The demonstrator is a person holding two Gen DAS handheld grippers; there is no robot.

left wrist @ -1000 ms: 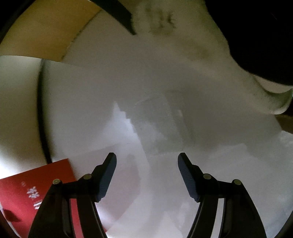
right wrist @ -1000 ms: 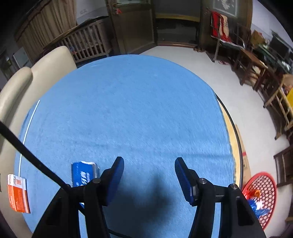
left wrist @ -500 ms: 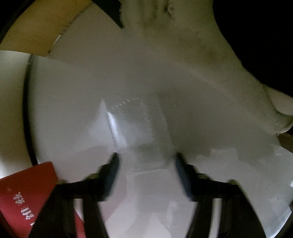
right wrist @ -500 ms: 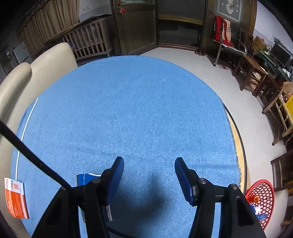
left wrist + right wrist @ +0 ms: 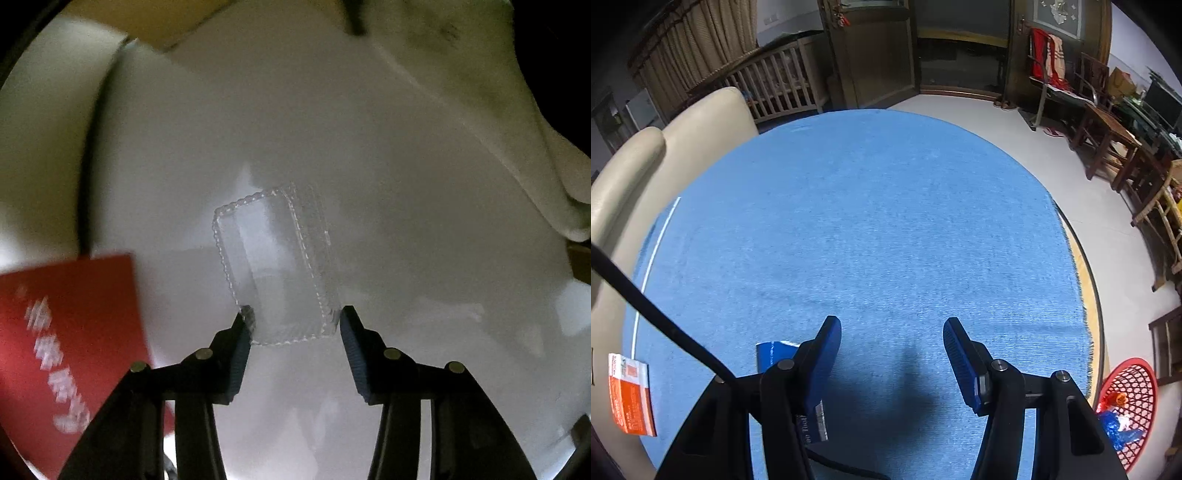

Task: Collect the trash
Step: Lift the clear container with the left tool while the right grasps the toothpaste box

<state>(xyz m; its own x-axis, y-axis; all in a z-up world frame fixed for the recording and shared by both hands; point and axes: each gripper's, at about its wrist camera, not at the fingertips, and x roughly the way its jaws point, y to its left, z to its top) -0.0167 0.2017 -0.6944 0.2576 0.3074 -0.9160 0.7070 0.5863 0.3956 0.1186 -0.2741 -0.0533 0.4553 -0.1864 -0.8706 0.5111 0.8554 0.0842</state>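
Observation:
A clear plastic blister tray point(image 5: 275, 266) lies on a white surface point(image 5: 388, 177) in the left wrist view. The jaws of my left gripper point(image 5: 293, 321) are closing around its near end. The left pad point(image 5: 242, 339) touches the tray's corner, and a thin gap shows at the right pad point(image 5: 351, 339). My right gripper point(image 5: 892, 350) hovers open over a blue cloth point(image 5: 868, 221) with nothing between its fingers. A blue packet point(image 5: 774, 356) lies partly hidden behind its left finger.
A red box point(image 5: 66, 332) with white print lies left of the tray. An orange and white box point(image 5: 629, 395) sits at the cloth's left edge. A red mesh basket point(image 5: 1134, 384) holding wrappers stands on the floor at right. A cream sofa point(image 5: 683, 140) borders the cloth on the left.
My left gripper has moved over the clear tray and its jaws have narrowed around the tray's near end. The view has rolled, so the red box sits higher. The right gripper has barely moved.

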